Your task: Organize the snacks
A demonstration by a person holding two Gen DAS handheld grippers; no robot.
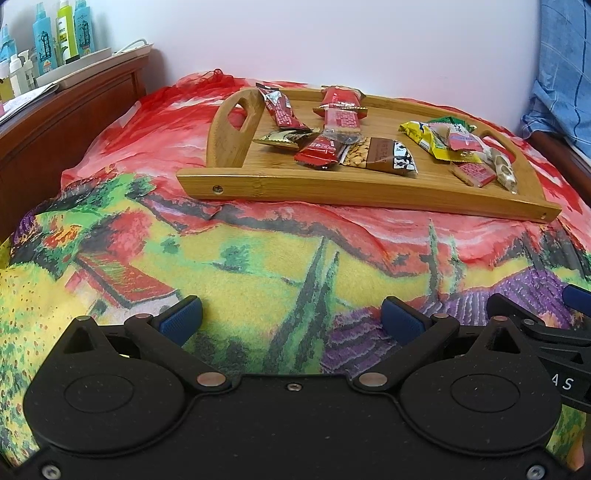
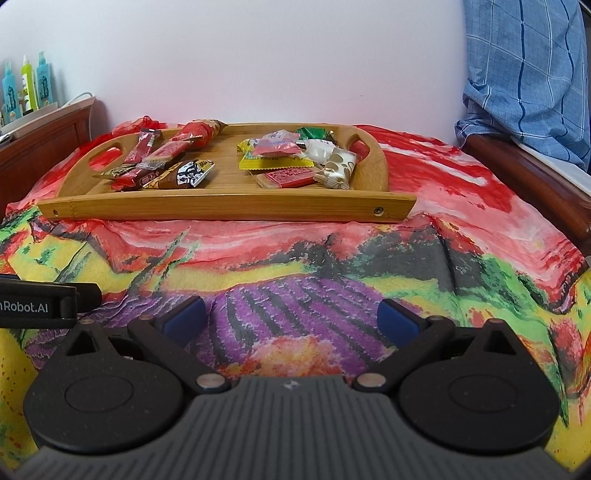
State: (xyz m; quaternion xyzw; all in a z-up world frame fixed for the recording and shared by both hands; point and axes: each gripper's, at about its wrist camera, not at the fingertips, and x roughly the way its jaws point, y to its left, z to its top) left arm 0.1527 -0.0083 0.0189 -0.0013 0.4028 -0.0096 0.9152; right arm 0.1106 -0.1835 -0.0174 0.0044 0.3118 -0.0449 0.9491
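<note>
A bamboo tray [image 1: 332, 190] [image 2: 221, 206] with cut-out handles sits on the colourful cloth ahead of both grippers. It holds several wrapped snacks. Red packets [image 1: 340, 114] [image 2: 162, 153] and a brown peanut bar [image 1: 380, 157] [image 2: 181, 175] lie in its left half. A yellow packet [image 1: 424, 136] [image 2: 273, 160], pink ones and a white spotted sweet [image 2: 336, 166] lie in its right half. My left gripper [image 1: 291, 319] is open and empty, well short of the tray. My right gripper [image 2: 291, 317] is open and empty too, beside the left one.
The landscape-print cloth [image 1: 240, 258] covers the surface. A dark wooden headboard [image 1: 66, 110] at the left carries bottles [image 1: 66, 29] and a white tray. A blue checked fabric [image 2: 524, 74] hangs at the right. A white wall stands behind the tray.
</note>
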